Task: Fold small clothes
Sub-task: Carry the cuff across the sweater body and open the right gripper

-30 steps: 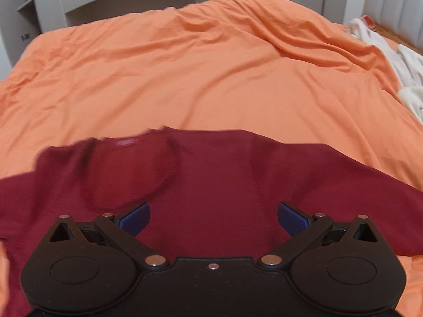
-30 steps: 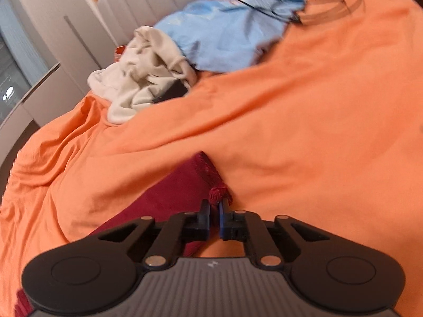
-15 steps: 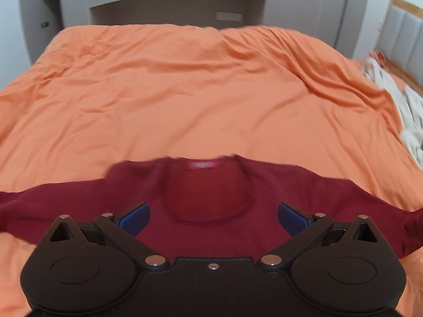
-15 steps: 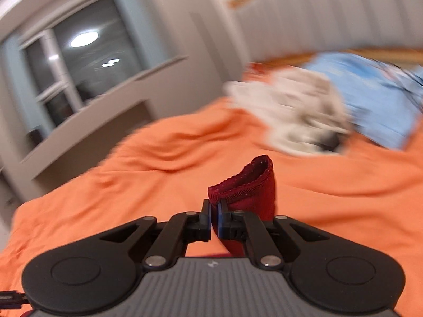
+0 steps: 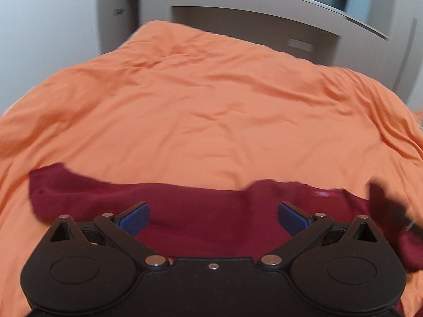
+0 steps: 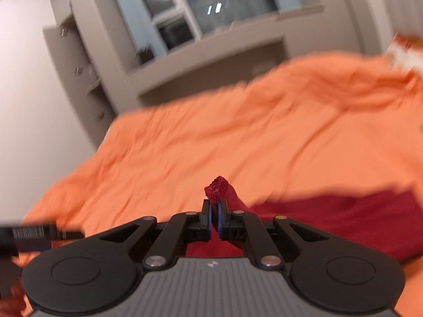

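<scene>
A dark red long-sleeved top (image 5: 206, 211) lies spread on the orange bed cover (image 5: 211, 111). One sleeve end (image 5: 45, 182) lies at the left of the left wrist view. My left gripper (image 5: 213, 215) is open and empty, just above the top's body. My right gripper (image 6: 214, 218) is shut on the other sleeve's cuff (image 6: 217, 190), which bunches up between the fingertips. The rest of the top (image 6: 343, 219) trails to the right in the right wrist view. The right gripper also shows blurred at the right edge of the left wrist view (image 5: 386, 206).
Grey-white cabinets and shelves (image 5: 264, 13) stand past the bed's far edge. A window (image 6: 206, 8) with ceiling-light reflections is above them. A pale garment (image 6: 401, 52) lies at the bed's far right. The left gripper shows blurred at the lower left of the right wrist view (image 6: 31, 235).
My right gripper swung left with the cuff, carrying the sleeve over the top. The left gripper's view shifted left, so the neckline moved to the right. The left gripper stayed open.
</scene>
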The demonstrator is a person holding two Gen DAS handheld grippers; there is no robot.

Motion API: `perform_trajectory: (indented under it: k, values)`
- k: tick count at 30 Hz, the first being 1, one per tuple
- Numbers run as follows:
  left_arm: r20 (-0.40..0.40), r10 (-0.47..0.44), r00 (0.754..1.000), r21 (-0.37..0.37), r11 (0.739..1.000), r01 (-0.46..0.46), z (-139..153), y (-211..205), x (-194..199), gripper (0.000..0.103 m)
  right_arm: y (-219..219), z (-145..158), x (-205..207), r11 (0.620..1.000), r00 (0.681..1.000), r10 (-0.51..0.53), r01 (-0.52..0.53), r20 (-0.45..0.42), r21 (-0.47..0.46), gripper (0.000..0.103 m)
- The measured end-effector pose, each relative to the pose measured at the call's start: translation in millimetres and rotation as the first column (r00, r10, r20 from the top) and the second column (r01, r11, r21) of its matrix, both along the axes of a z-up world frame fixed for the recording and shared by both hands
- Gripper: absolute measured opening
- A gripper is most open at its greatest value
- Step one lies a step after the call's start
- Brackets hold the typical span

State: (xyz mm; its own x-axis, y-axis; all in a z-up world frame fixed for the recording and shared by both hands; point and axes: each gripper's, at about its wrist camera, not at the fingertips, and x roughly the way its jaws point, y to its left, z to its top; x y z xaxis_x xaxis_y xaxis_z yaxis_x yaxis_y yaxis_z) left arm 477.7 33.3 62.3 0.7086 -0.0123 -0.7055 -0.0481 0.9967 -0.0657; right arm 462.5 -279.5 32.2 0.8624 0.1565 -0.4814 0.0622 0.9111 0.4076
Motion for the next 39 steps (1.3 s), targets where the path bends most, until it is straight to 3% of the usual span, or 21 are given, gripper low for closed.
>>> perform_trajectory:
  k: [6, 8, 9, 10, 13, 14, 16, 19, 23, 27, 30, 32, 33, 34, 36, 39]
  values:
    - [-0.053, 0.045, 0.998, -0.021, 0.999, -0.046, -31.3, 29.3, 5.0, 0.103, 70.1, -54.6, 14.2, 0.988, 0.983, 0.108, -0.123, -0.147, -0.097, 0.006]
    - [-0.061, 0.028, 0.998, -0.031, 0.999, -0.030, -39.5, 25.3, 4.1, 0.103, 77.0, -65.6, 7.4, 0.983, 0.971, 0.135, -0.157, -0.195, -0.098, 0.015]
    - [-0.056, 0.016, 0.998, -0.039, 0.999, -0.018, -42.9, 23.0, 3.3, 0.103, 82.4, -69.6, -1.2, 0.982, 0.968, 0.146, -0.167, -0.204, -0.089, 0.021]
    - [-0.050, 0.005, 0.999, -0.048, 0.999, -0.007, -45.6, 19.0, 3.7, 0.103, 78.9, -69.9, -6.2, 0.981, 0.966, 0.159, -0.179, -0.203, -0.079, 0.037]
    - [-0.029, -0.048, 0.998, -0.082, 0.996, 0.046, -53.0, -0.6, 1.2, 0.103, 60.8, -60.5, -27.3, 0.978, 0.970, 0.174, -0.191, -0.172, -0.088, 0.071]
    - [-0.021, -0.067, 0.998, -0.093, 0.994, 0.065, -55.2, -7.4, 0.3, 0.103, 50.9, -54.5, -31.3, 0.976, 0.971, 0.175, -0.192, -0.161, -0.100, 0.075]
    - [-0.008, -0.119, 0.993, -0.119, 0.986, 0.117, -62.6, -26.6, -2.7, 0.103, 25.2, -45.1, -43.1, 0.974, 0.977, 0.162, -0.181, -0.140, -0.138, 0.094]
    - [-0.019, -0.194, 0.981, -0.141, 0.972, 0.190, -79.9, -59.3, -6.5, 0.103, -18.6, -35.4, -60.3, 0.970, 0.989, 0.102, -0.123, -0.108, -0.212, 0.103]
    - [-0.062, -0.232, 0.971, -0.026, 0.973, 0.231, -110.2, -103.6, -8.7, 0.103, -83.6, -37.0, -71.2, 0.960, 0.992, -0.039, 0.005, -0.118, -0.279, 0.103]
    - [-0.080, -0.173, 0.982, 0.105, 0.978, 0.181, -132.2, -119.5, -5.5, 0.103, -149.3, -55.2, -60.4, 0.970, 0.972, -0.164, 0.128, -0.169, -0.206, 0.098]
    - [-0.091, -0.129, 0.987, 0.136, 0.981, 0.141, -140.8, -117.0, -3.9, 0.103, -191.0, -78.3, -46.7, 0.980, 0.952, -0.200, 0.193, -0.232, -0.051, 0.077]
    - [-0.116, -0.103, 0.988, 0.129, 0.985, 0.118, -146.3, -111.3, -1.0, 0.103, -207.1, -91.4, -39.3, 0.980, 0.948, -0.188, 0.199, -0.258, 0.016, 0.072]
    - [-0.131, -0.097, 0.987, 0.120, 0.986, 0.113, -149.2, -108.4, 1.9, 0.103, -212.3, -97.8, -35.8, 0.981, 0.949, -0.169, 0.187, -0.266, 0.043, 0.059]
    - [-0.139, -0.096, 0.986, 0.109, 0.988, 0.111, -151.1, -106.5, 3.2, 0.103, -216.4, -102.8, -32.8, 0.982, 0.951, -0.148, 0.173, -0.272, 0.073, 0.034]
    - [-0.133, -0.095, 0.987, 0.091, 0.990, 0.107, -153.5, -102.7, 2.1, 0.103, -220.9, -107.2, -30.0, 0.982, 0.951, -0.127, 0.161, -0.282, 0.102, 0.013]
    - [-0.136, -0.098, 0.986, 0.105, 0.988, 0.113, -157.0, -104.0, 3.7, 0.103, -218.5, -95.6, -34.1, 0.984, 0.958, -0.158, 0.172, -0.241, 0.038, 0.009]
